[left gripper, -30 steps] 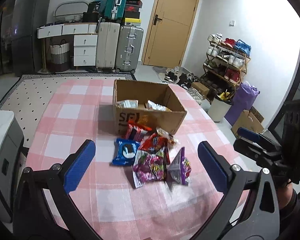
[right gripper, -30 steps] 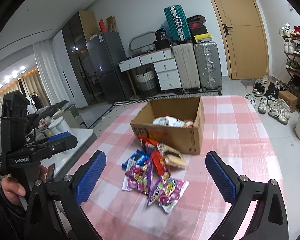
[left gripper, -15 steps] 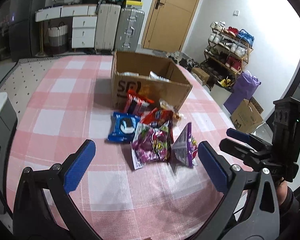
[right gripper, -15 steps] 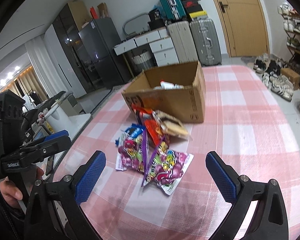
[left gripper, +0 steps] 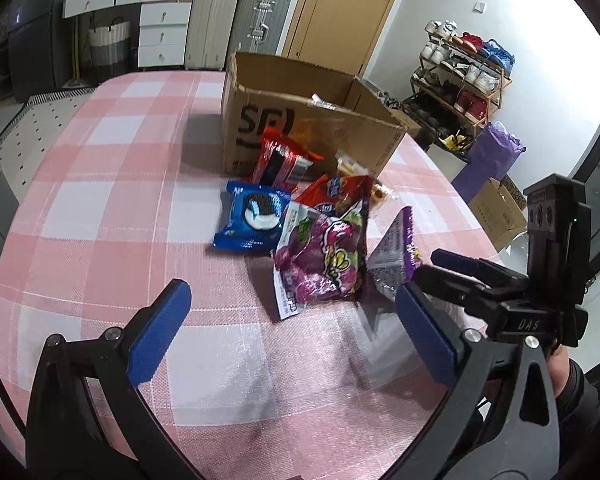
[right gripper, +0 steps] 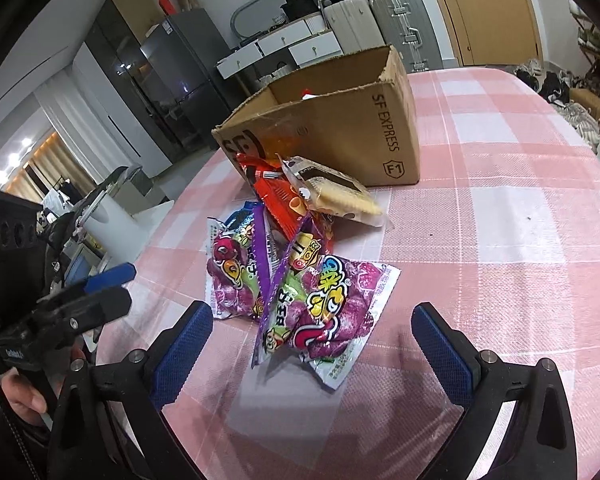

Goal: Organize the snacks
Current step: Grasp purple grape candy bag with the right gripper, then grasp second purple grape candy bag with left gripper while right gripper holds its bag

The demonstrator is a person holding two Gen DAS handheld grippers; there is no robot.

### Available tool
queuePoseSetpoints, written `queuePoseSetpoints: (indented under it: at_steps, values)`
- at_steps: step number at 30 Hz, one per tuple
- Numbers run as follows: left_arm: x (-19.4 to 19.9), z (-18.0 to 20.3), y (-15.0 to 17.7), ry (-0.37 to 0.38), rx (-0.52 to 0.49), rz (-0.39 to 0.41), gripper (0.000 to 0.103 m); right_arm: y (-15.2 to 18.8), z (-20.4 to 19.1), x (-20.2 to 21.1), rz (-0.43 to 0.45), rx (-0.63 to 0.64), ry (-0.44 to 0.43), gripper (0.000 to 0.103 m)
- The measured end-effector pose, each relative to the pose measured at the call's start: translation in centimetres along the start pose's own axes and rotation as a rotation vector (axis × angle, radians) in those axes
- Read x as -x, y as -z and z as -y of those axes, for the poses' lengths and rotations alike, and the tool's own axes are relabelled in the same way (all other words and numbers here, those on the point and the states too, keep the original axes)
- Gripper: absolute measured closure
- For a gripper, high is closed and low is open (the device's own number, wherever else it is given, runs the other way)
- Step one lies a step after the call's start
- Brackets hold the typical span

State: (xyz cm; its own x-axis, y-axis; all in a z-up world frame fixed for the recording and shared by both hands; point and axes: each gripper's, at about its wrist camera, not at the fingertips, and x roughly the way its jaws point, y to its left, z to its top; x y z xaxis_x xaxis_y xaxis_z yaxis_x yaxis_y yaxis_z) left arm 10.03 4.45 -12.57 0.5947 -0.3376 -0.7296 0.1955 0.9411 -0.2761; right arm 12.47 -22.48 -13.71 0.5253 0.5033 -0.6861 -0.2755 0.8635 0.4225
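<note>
Blue pads on both grippers stand wide apart, nothing between them. Right gripper has dropped in close over the last second; the purple candy bag now sits just ahead of its fingers, roughly centred in the gap. Left gripper has also closed the distance; a second purple bag lies just beyond its fingertips, slightly right of centre, with the blue cookie pack further ahead on the left.

Read: both are on approach, no grasp yet. Right looks lined up for the nearest purple bag.

Beyond the bags: red packs and a wafer pack are piled against the cardboard box, which stands open at the far side of the heap on the pink checked tablecloth.

Hard to tell:
- box contents: only wrapper tips show above the rim
- packs overlap, lower ones partly covered, count unclear
- the bag nearest the right gripper is part hidden behind the left gripper's pad in the left view
- slight motion blur in both views
</note>
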Motion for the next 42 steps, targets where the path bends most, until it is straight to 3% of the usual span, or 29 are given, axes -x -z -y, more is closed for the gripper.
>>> queuePoseSetpoints:
  at_steps: [6,8,16,20,42]
  values:
    - [-1.6,-0.6,0.1,0.004,0.014,-0.026,0.001,-0.4,0.1,-1.4,-0.014,0.008,-0.003,0.005]
    - [-1.9,-0.8,0.1,0.002,0.018,-0.031,0.001,-0.4,0.0,-1.7,-0.025,0.012,-0.004,0.016]
    - [-2.7,-1.5,0.4,-0.002,0.034,-0.051,0.001,0.1,0.1,-3.0,-0.063,0.022,-0.010,0.042]
    - [-3.0,-1.5,0.5,-0.005,0.036,-0.059,0.001,0.3,0.4,-2.9,-0.060,0.023,-0.023,0.048]
    - [-4.6,-1.3,0.6,-0.032,0.041,-0.104,0.001,0.7,1.8,0.7,0.029,-0.024,-0.090,0.051]
